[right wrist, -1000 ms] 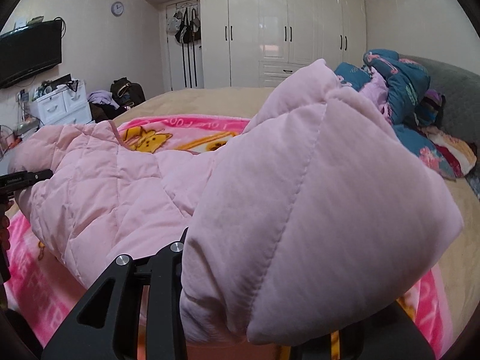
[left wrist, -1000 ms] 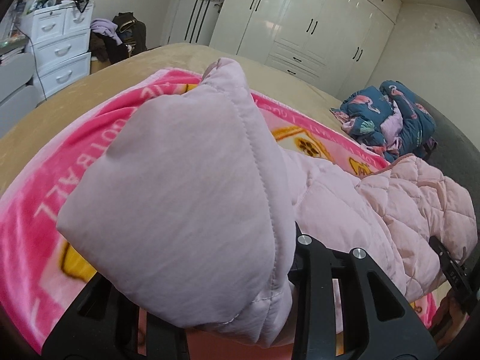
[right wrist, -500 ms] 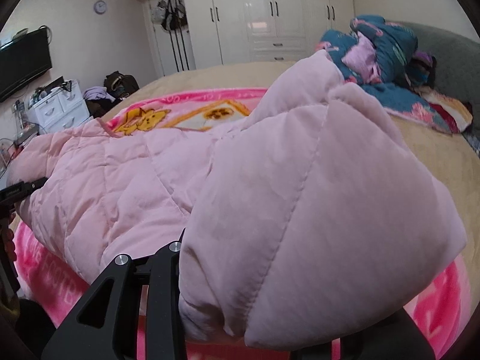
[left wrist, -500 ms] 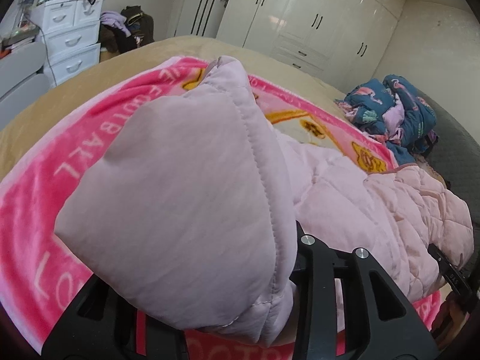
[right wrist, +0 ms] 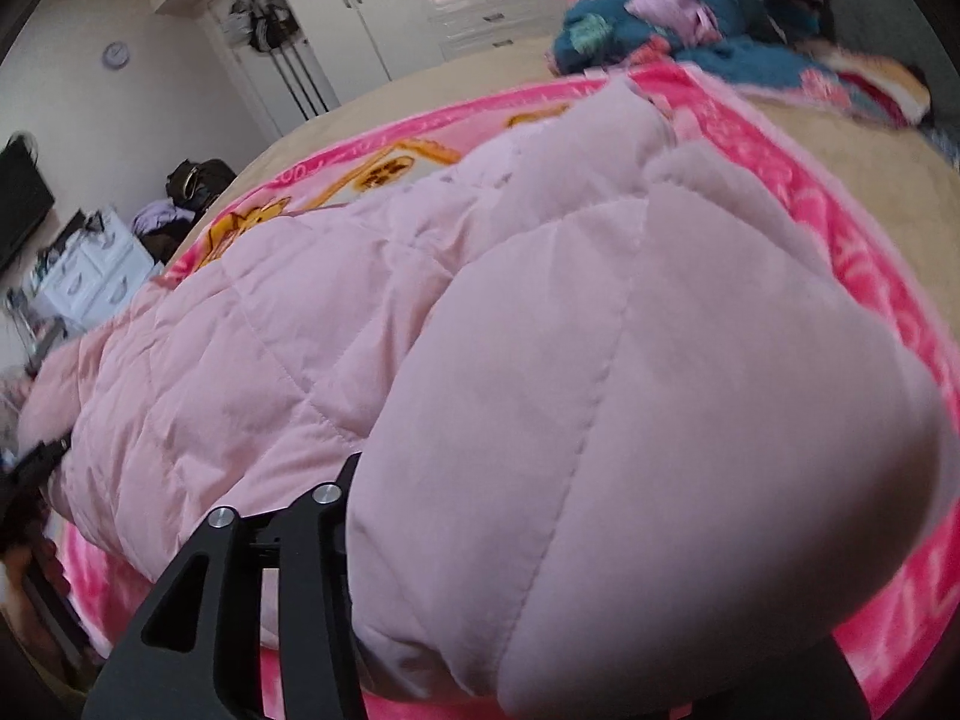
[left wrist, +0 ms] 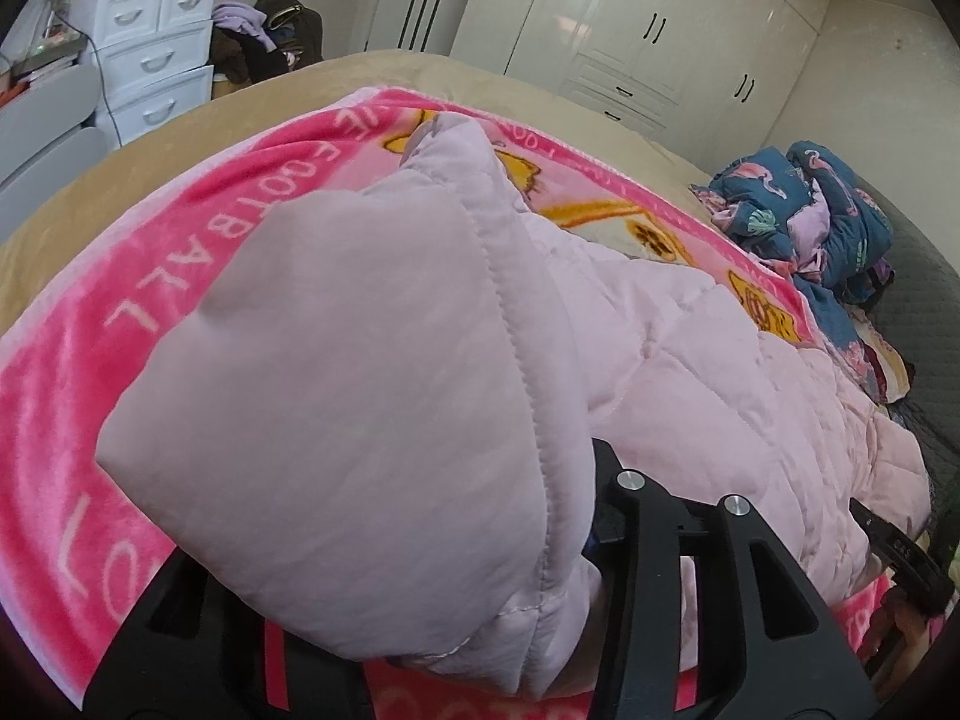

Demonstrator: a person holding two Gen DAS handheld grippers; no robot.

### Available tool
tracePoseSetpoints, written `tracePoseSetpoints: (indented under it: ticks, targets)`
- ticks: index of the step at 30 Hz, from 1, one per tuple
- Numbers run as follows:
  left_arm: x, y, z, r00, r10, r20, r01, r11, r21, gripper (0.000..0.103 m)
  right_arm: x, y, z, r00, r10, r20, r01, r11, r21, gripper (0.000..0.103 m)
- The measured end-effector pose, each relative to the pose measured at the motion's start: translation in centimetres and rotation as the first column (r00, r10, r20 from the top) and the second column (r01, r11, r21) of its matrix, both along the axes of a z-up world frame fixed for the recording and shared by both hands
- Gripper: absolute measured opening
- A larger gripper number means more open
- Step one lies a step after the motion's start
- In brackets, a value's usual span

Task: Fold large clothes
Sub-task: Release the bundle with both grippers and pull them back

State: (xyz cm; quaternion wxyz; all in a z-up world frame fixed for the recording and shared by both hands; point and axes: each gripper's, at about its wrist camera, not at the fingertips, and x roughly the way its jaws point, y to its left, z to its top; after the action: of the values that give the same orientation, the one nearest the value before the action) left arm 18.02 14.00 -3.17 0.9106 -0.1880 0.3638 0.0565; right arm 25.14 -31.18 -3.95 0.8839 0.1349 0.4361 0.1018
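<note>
A pale pink quilted jacket [left wrist: 690, 360] lies spread over a bright pink blanket [left wrist: 150, 300] on the bed. My left gripper [left wrist: 390, 510] has one puffy end of it bunched between its jaws, which are opening; the fabric hides the left finger. In the right wrist view the jacket [right wrist: 270, 360] stretches away to the left. My right gripper [right wrist: 570, 480] has the other padded end between its jaws, which are opening too; only its left finger [right wrist: 324, 510] shows, against the fabric. Each view shows the other gripper at the jacket's far end.
A heap of blue patterned clothes [left wrist: 810, 210] sits at the head of the beige bed [left wrist: 90, 180]. White drawers [left wrist: 150, 60] and dark bags stand by the wall. White wardrobes [left wrist: 630, 30] fill the back of the room.
Both grippers have sunk toward the blanket with the jacket ends still between their jaws. The right view has rolled and tilted, and is blurred now.
</note>
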Motion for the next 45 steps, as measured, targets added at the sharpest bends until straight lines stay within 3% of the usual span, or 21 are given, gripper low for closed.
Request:
tracePoseSetpoints:
  ticks: [7,17,20,24,28,31,38,45]
  targets:
    - [0.0,-0.1,-0.1,1.000,0.004,-0.006,-0.004,1.000,-0.006,0.038,0.3,-0.6,-0.5,0.998,-0.031,-0.056,0.032,0.999,0.025,0.059]
    - [-0.4,0.5,-0.5,0.999,0.025,-0.033,-0.027,0.998,-0.051,0.050,-0.4,-1.9,-0.8,0.986,-0.077,-0.145,0.086,0.995,0.056,0.092]
    - [-0.7,0.7,-0.5,0.999,0.035,-0.042,-0.037,0.998,-0.055,0.057,-0.9,-2.2,-0.5,0.987,-0.069,-0.142,0.078,0.996,0.053,0.097]
    - [-1.0,0.9,-0.5,0.997,0.048,-0.056,-0.050,0.998,-0.043,0.066,-1.7,-2.8,-0.1,0.987,-0.068,-0.142,0.076,0.996,0.052,0.097]
    - [-1.6,1.3,-0.2,0.994,0.084,-0.066,-0.084,0.996,0.002,0.086,-2.4,-3.6,0.3,0.987,-0.076,-0.139,0.083,0.996,0.045,0.097]
    - [-2.2,2.0,0.1,0.992,0.106,-0.066,-0.105,0.994,0.008,0.093,-3.2,-4.1,0.8,0.988,-0.081,-0.128,0.085,0.996,0.028,0.099]
    - [-4.7,3.5,1.7,0.986,0.165,-0.036,-0.164,0.986,0.040,0.094,-5.4,-5.0,2.6,0.991,-0.106,-0.081,0.105,0.994,-0.020,0.099]
    - [-8.1,2.8,4.7,0.984,0.169,0.048,-0.173,0.981,0.089,0.094,-8.6,-5.5,6.8,0.990,-0.112,0.091,0.120,0.989,-0.089,0.099]
